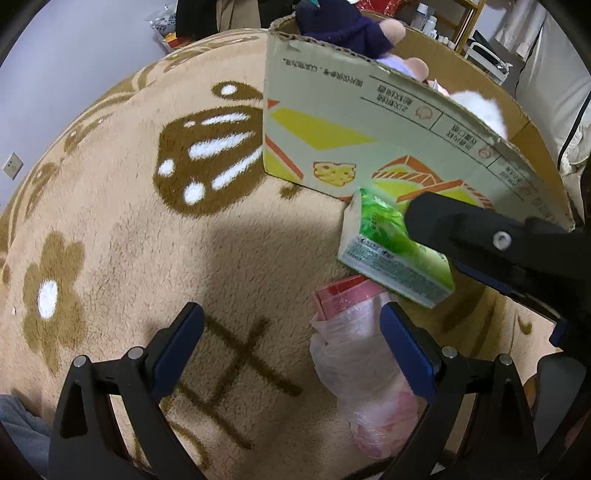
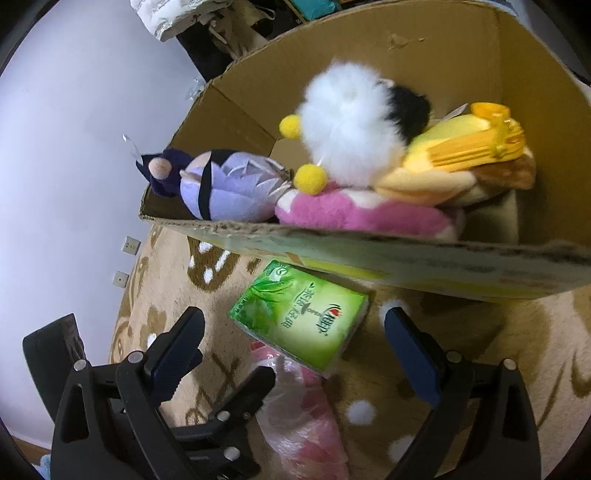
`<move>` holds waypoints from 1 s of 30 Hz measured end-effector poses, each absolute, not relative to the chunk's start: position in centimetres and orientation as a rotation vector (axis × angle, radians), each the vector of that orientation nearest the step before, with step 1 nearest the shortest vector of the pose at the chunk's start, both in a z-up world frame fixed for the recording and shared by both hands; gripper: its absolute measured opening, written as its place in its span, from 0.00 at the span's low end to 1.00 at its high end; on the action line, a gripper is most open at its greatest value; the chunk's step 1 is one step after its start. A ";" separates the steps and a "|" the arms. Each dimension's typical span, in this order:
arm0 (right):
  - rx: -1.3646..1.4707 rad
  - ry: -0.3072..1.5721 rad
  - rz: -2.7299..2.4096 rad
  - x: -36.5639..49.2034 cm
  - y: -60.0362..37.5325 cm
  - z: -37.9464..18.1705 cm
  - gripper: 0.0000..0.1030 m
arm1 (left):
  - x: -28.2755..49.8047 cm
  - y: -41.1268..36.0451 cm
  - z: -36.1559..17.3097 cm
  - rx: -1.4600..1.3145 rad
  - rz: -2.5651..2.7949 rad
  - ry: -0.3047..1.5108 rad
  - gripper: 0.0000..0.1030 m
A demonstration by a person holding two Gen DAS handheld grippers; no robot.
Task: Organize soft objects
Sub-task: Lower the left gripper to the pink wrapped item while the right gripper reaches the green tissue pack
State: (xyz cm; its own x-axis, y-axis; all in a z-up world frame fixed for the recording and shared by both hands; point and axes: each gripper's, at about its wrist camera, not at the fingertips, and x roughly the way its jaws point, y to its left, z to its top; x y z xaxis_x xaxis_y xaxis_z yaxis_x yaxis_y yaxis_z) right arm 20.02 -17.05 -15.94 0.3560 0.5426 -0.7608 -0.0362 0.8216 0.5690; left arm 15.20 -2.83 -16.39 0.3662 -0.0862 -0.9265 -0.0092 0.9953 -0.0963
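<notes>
A green tissue pack (image 1: pixel 395 247) (image 2: pixel 301 317) lies on the beige rug beside the cardboard box (image 1: pixel 354 147) (image 2: pixel 369 254). A pink plastic-wrapped pack (image 1: pixel 362 365) (image 2: pixel 303 417) lies just below it. My left gripper (image 1: pixel 291 350) is open, its right finger beside the pink pack. My right gripper (image 2: pixel 293 350) is open above the green pack; in the left wrist view its black arm (image 1: pixel 498 240) hangs over that pack. The box holds plush toys: a white fluffy one (image 2: pixel 347 122), a purple doll (image 2: pixel 218 184), a pink one (image 2: pixel 354 214) and a yellow one (image 2: pixel 443 162).
The patterned beige rug (image 1: pixel 147 240) covers the floor. A white wall (image 2: pixel 74 147) with sockets stands to the left. Shelves and clutter (image 1: pixel 443 22) stand behind the box.
</notes>
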 end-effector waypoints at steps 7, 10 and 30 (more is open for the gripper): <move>0.502 1.207 0.371 20.7 -16.2 -17.8 0.99 | 15.1 -2.6 -16.9 -0.084 -0.034 1.205 0.92; 0.515 1.200 0.380 20.8 -16.1 -17.6 0.99 | 15.2 -2.5 -16.9 -0.081 -0.038 1.200 0.92; 0.426 1.204 0.276 20.5 -15.3 -18.3 0.99 | 14.3 -3.2 -17.0 -0.048 -0.025 1.208 0.93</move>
